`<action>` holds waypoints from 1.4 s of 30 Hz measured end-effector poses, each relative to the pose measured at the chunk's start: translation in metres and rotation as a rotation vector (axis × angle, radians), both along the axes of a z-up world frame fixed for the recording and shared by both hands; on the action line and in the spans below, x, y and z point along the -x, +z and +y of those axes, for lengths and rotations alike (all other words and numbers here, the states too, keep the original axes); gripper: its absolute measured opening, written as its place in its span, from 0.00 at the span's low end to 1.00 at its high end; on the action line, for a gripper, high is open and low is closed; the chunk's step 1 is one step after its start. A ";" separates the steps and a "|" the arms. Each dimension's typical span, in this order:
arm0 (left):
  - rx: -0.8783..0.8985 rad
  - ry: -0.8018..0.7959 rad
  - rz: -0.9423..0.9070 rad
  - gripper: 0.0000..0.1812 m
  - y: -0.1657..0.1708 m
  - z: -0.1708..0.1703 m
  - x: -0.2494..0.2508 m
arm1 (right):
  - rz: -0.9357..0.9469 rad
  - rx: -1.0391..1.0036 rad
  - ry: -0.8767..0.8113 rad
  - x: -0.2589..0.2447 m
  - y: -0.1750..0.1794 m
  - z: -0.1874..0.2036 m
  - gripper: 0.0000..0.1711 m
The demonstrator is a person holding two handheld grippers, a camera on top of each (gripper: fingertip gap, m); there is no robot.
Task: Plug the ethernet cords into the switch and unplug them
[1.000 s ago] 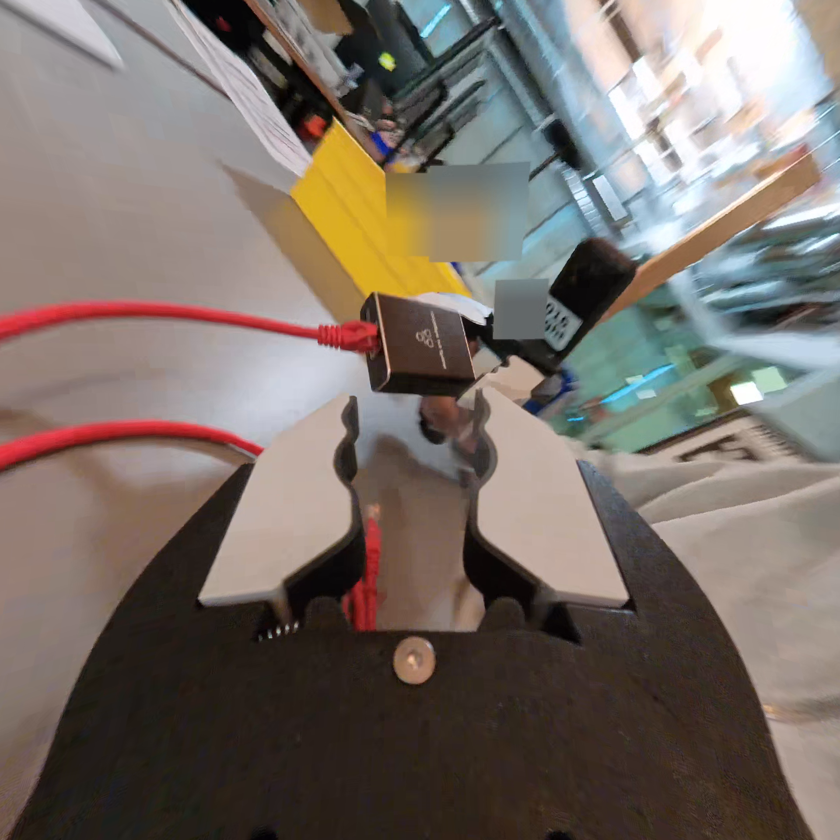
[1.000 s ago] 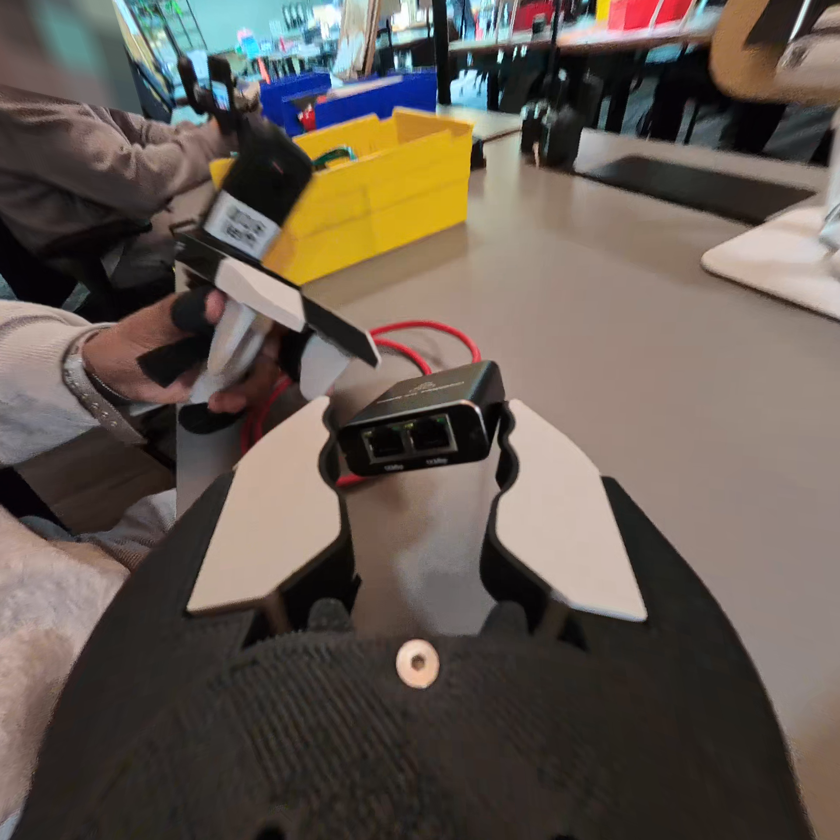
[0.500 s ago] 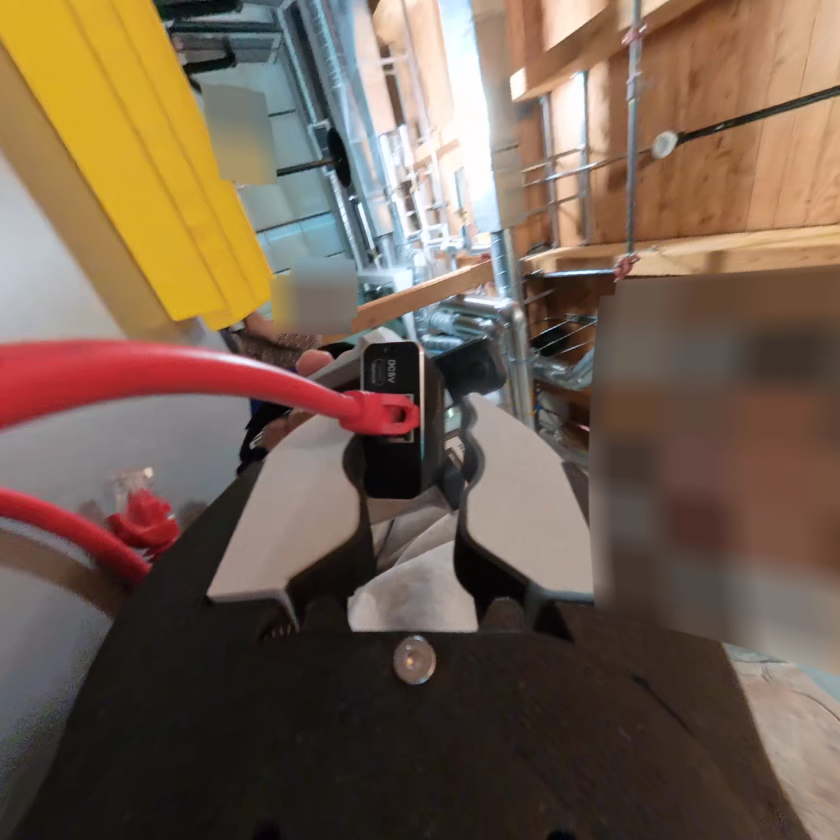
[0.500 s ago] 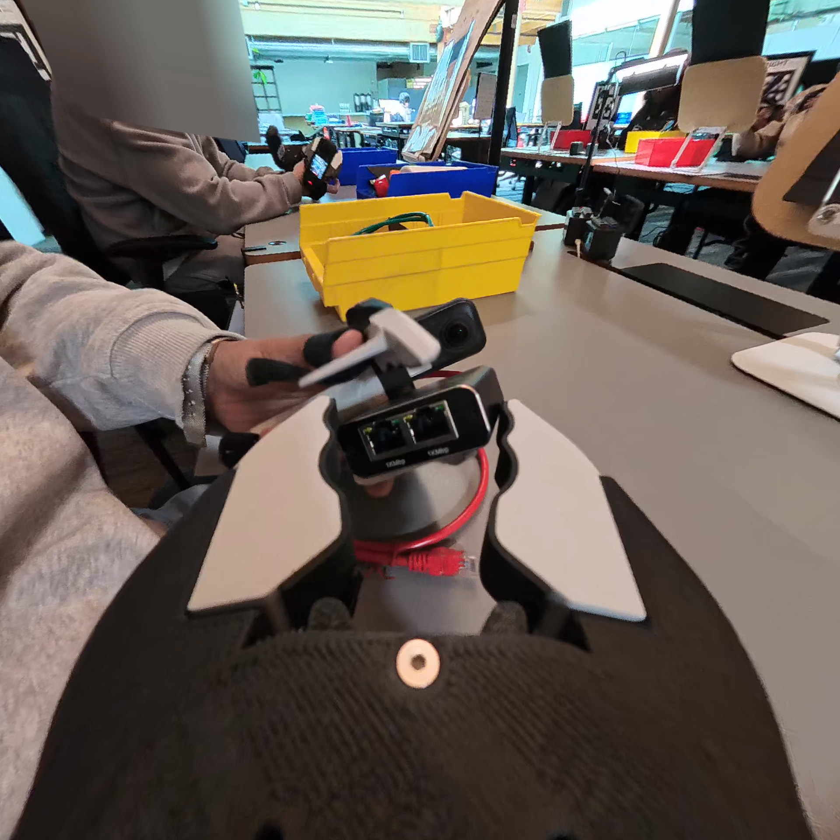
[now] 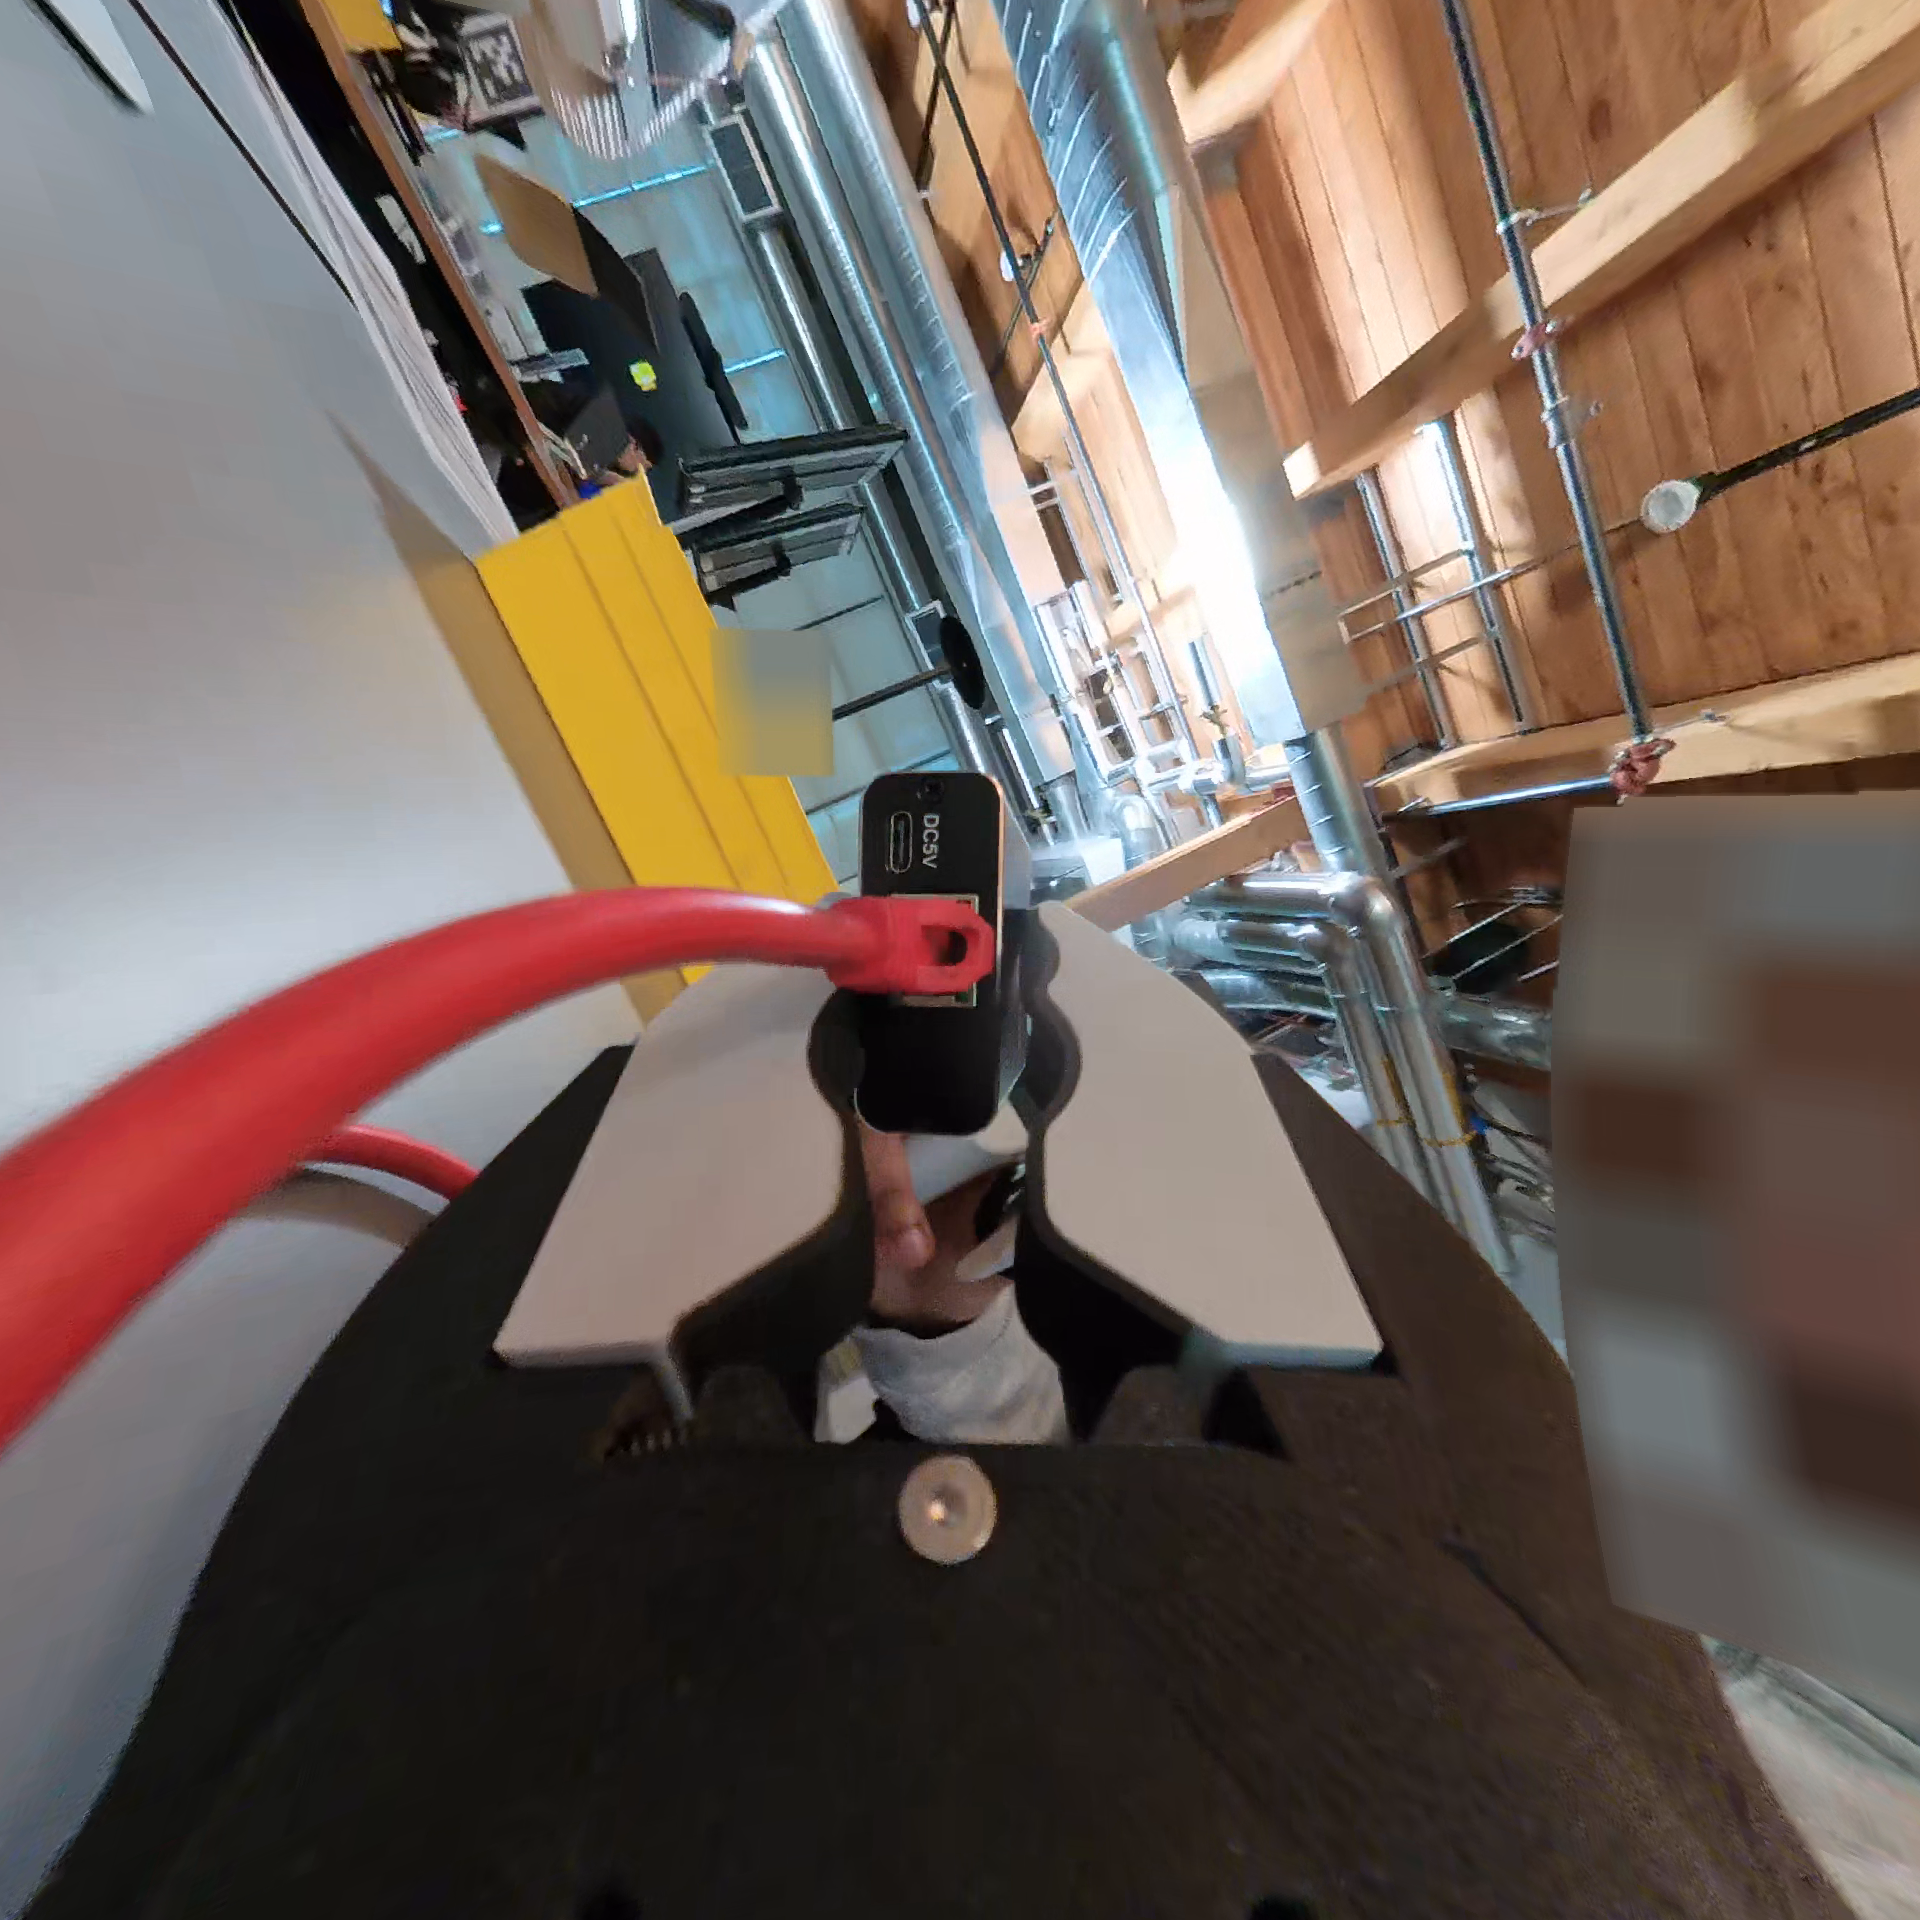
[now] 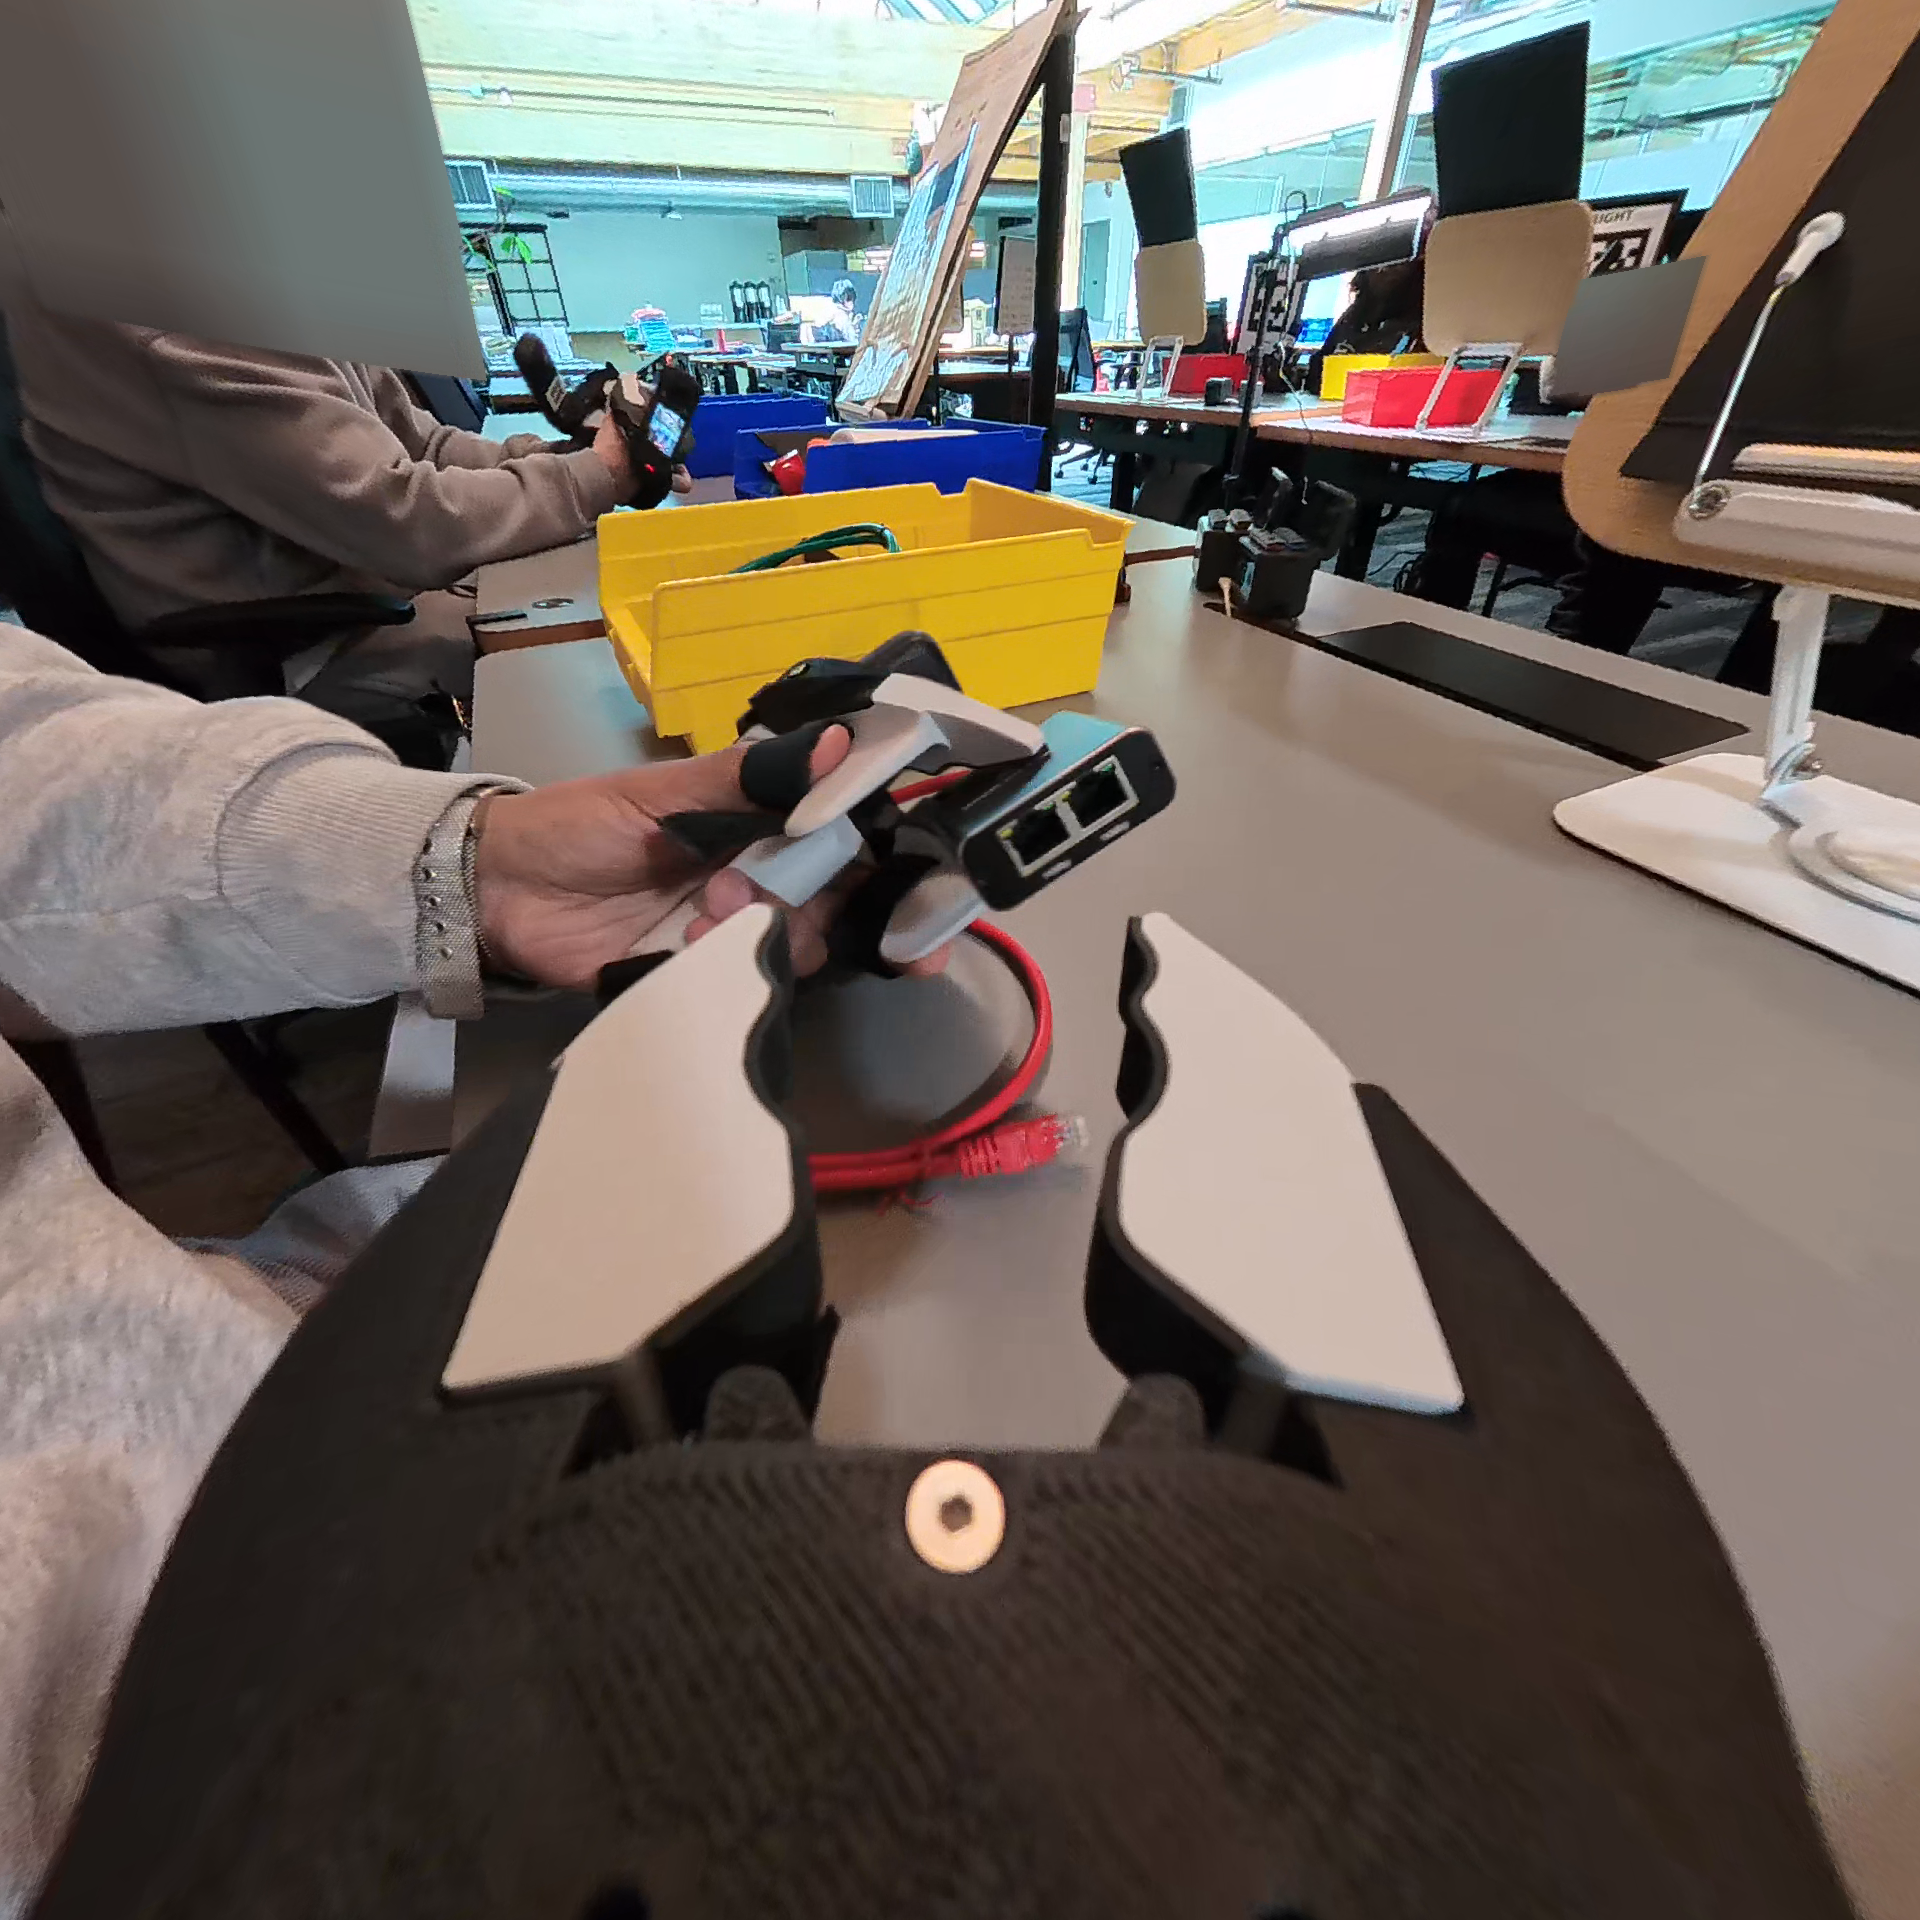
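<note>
Right wrist view: bare grey table (image 6: 1455, 1039) spreads at right, a yellow bin (image 6: 883, 613) sits at upper centre; right gripper (image 6: 951, 997) jaws gape, holding nothing; a loose red ethernet plug (image 6: 1023, 1143) lies between them; left gripper (image 5: 930, 1023) is clamped on the black switch (image 5: 932, 997), one red cord (image 5: 582, 977) plugged in.

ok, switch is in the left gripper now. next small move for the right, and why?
Probably lower the open right gripper onto the loose red plug on the table and close. The left gripper holds the switch with two front ports empty.
</note>
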State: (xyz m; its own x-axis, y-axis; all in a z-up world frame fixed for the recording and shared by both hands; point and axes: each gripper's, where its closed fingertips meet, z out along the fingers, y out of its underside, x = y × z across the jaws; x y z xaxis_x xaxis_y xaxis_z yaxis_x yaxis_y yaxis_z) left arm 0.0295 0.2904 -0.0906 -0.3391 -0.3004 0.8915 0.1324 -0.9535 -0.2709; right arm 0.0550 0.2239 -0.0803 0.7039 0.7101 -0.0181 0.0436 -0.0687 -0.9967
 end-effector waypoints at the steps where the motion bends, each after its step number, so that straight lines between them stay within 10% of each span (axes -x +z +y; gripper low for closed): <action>1: -0.025 0.006 0.010 0.14 -0.001 0.003 0.000 | -0.008 -0.006 0.001 0.001 0.000 0.001 0.35; 11: -0.140 0.067 -0.028 0.14 0.025 0.023 0.021 | -0.064 -0.237 0.031 0.043 0.072 0.018 0.26; 19: -0.101 0.004 -0.125 0.14 0.032 0.015 0.038 | -0.204 -0.377 0.306 0.178 0.160 0.076 0.21; 36: -0.099 -0.108 -0.187 0.14 0.029 0.010 0.035 | -0.863 0.614 0.393 0.339 -0.028 0.277 0.19; 42: -0.077 -0.112 -0.205 0.14 0.031 0.012 0.037 | -0.700 0.614 0.462 0.344 0.007 0.278 0.06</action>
State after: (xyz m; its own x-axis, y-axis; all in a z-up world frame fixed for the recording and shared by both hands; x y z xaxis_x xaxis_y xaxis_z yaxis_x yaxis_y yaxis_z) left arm -0.0071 0.3025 -0.0592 -0.5453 -0.3151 0.7768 0.0870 -0.9429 -0.3214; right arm -0.2890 0.5024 -0.0731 0.3583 0.9198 -0.1600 0.7499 -0.3856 -0.5376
